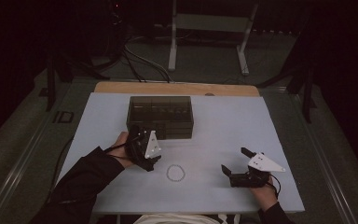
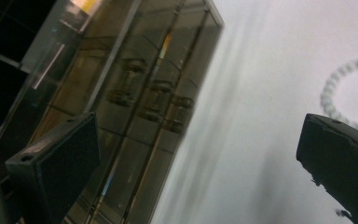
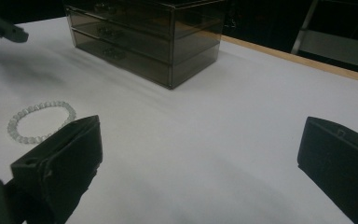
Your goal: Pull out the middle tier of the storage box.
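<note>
Item: smoked-acrylic drawer box (image 1: 161, 116), sitting at the table's (image 1: 242, 126) centre-rear, toward twelve o'clock.

Item: pale bead bracelet (image 1: 175, 173), lying flat near the front edge, at six o'clock of the box and well apart from it.

Item: left gripper (image 1: 145, 150), hovering just at the box's front-left corner, at ten o'clock of the bracelet; jaws standing wide, gripping nothing.

Item: right gripper (image 1: 235, 164), resting at three o'clock of the bracelet; jaws spread wide, holding nothing, pointing toward the bracelet.

No text, label, brand or number can be read anywhere.
</note>
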The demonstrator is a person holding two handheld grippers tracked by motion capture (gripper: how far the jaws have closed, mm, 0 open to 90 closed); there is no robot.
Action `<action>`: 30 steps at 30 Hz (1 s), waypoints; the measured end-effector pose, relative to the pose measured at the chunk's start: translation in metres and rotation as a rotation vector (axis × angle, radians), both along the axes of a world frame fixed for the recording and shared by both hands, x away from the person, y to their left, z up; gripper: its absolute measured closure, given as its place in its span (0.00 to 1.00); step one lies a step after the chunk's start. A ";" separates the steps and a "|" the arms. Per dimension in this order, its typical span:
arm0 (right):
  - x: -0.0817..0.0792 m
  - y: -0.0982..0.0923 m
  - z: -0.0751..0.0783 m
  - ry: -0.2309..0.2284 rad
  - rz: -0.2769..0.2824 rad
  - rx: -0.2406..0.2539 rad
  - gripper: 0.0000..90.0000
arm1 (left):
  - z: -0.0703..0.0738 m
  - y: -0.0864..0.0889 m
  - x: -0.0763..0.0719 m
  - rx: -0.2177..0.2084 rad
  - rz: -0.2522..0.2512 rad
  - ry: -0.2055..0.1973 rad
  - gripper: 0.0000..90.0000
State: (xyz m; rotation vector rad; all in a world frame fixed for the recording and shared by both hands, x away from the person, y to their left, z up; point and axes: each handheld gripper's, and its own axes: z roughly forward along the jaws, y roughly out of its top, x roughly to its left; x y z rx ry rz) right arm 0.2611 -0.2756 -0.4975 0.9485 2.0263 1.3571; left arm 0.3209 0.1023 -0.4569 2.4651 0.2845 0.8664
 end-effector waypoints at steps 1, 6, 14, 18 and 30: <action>0.000 0.000 0.000 0.000 0.000 0.000 0.00 | 0.000 0.000 0.000 0.000 0.000 0.000 0.01; 0.000 0.000 0.000 0.001 0.001 0.000 0.00 | -0.008 -0.008 -0.002 0.129 0.015 -0.076 0.01; 0.000 0.000 0.000 0.001 0.001 0.001 0.00 | -0.018 -0.018 -0.005 0.248 0.054 -0.175 0.02; 0.000 0.000 0.000 0.001 0.002 0.003 0.00 | -0.021 -0.025 -0.007 0.304 0.050 -0.227 0.05; 0.000 0.000 0.000 0.000 0.003 0.005 0.00 | -0.036 -0.035 -0.008 0.435 0.046 -0.332 0.19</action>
